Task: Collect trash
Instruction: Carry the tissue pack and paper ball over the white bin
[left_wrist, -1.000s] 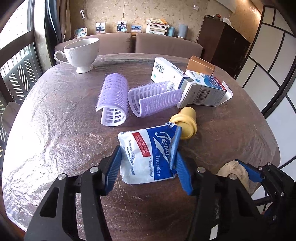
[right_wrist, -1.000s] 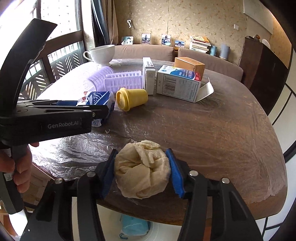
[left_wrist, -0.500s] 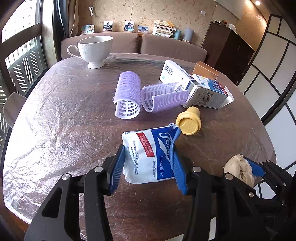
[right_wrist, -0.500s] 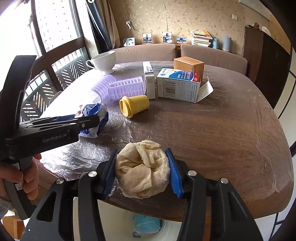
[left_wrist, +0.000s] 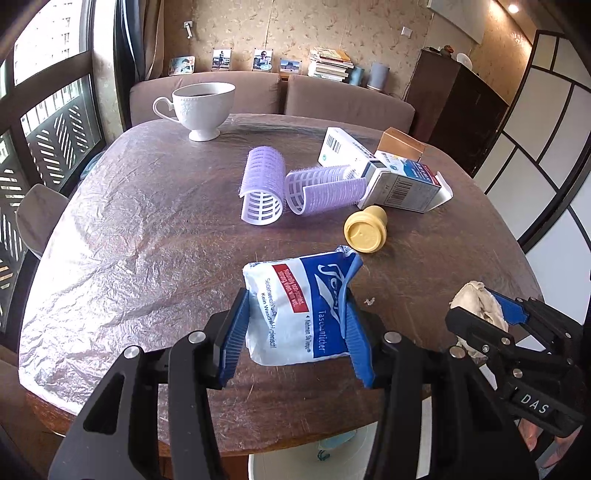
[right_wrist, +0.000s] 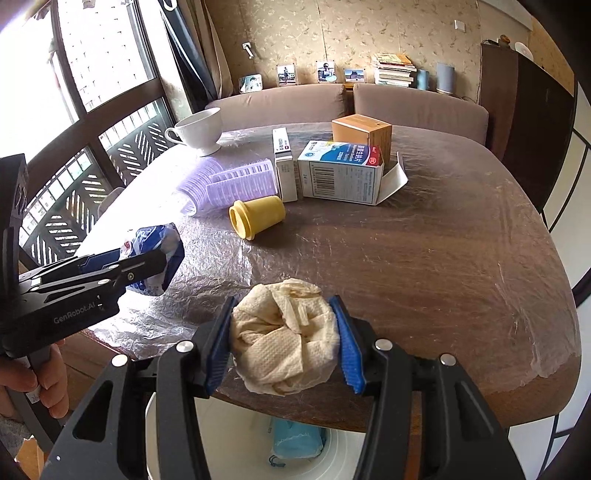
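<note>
Currently your left tongs (left_wrist: 295, 332) clench a blue-and-white plastic tissue packet (left_wrist: 295, 310) printed "Taschentücher", at lower centre of the left view. Your right tongs (right_wrist: 282, 343) grip a crumpled cream paper towel (right_wrist: 284, 339) over the near edge of the film-covered wooden surface (right_wrist: 424, 266); below, a white bin (right_wrist: 236, 443) holds something blue. "GenRobot.AI" reads on the left tool, "DAS" on the right.
</note>
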